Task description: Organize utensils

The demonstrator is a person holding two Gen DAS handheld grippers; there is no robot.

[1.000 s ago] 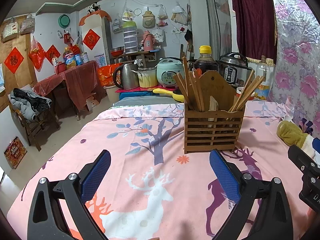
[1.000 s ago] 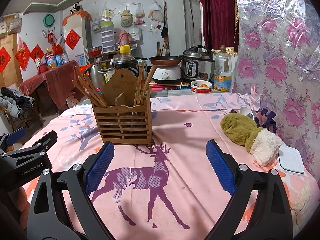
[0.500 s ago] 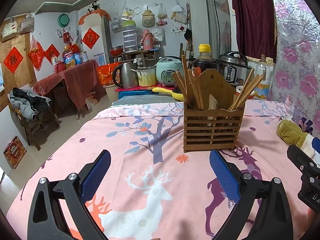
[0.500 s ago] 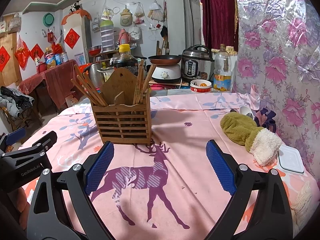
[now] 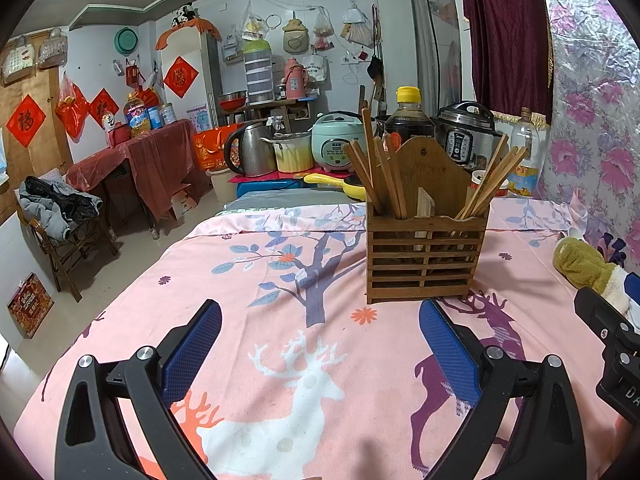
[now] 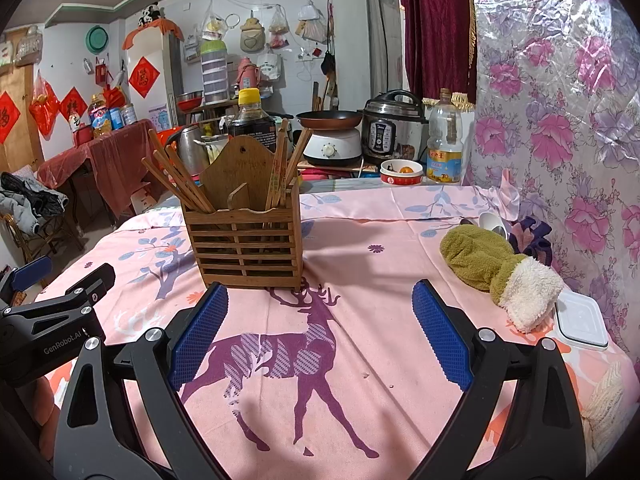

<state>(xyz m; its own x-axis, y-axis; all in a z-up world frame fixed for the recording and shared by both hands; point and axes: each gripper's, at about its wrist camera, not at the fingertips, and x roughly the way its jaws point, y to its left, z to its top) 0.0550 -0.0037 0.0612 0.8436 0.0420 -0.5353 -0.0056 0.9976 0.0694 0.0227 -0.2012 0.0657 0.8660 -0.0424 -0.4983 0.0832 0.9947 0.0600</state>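
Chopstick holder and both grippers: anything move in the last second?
Almost nothing. The wooden chopstick holder sits slightly higher in the left wrist view, so the left gripper has tilted or eased back a touch. Nothing was grasped or released: left and right gripper stay open and empty, chopsticks unchanged in the holder.

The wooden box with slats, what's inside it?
The wooden box holds brown chopsticks leaning out at both ends, plus a short wooden piece in the middle. The slats mostly hide their lower ends.
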